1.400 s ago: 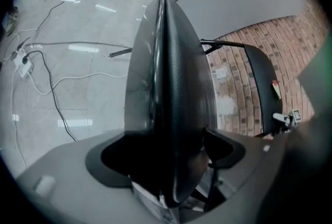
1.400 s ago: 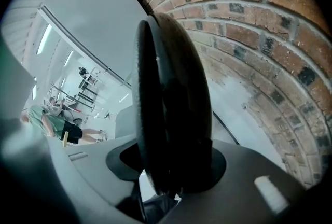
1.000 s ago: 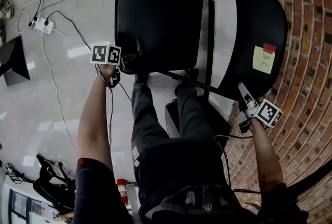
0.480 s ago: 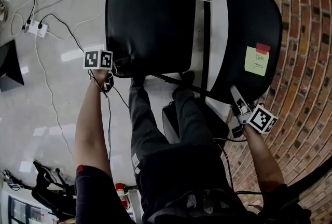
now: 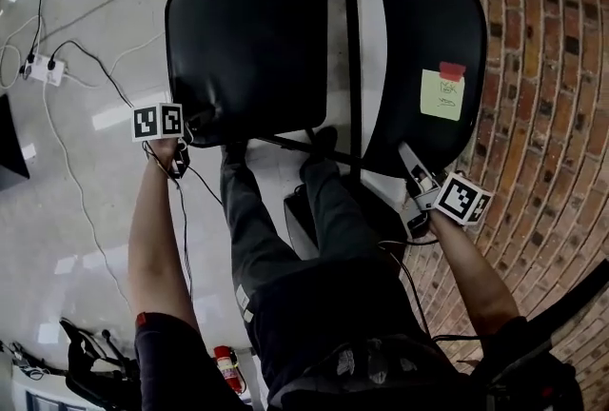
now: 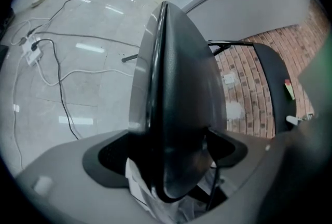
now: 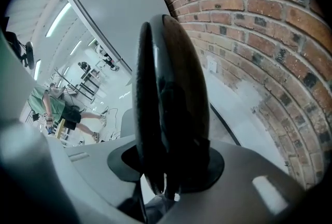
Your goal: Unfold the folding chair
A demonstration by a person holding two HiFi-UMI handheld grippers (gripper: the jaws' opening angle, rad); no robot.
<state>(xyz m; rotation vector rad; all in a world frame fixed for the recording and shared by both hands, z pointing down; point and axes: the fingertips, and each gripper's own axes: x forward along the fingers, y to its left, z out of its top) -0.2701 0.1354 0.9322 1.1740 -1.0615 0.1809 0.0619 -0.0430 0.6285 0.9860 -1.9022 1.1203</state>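
1. Chair (image 5: 354,67) – directly below the person, half open by the look of it: seat (image 5: 247,48) swung to its left side, back (image 5: 419,29) to its right, a yellow note (image 5: 441,93) stuck on the back.
2. Left gripper (image 5: 193,129) – clenched on the seat's near edge; the padded rim sits deep between the jaws.
3. Right gripper (image 5: 409,157) – clamped on the back's lower rim; its jaws have just been closing, with the rim between them.
4. Person's legs (image 5: 285,209) stand just behind the chair, close to the frame tubes.
5. Brick wall (image 5: 542,67) just right of the back; cable (image 5: 86,67) on the floor left of the seat.
6. Risks, as I judge them: a rounded rim slipping out of either grip as the halves spread; the back knocking the wall; the frame pinching a leg; a chair foot snagging the cable.
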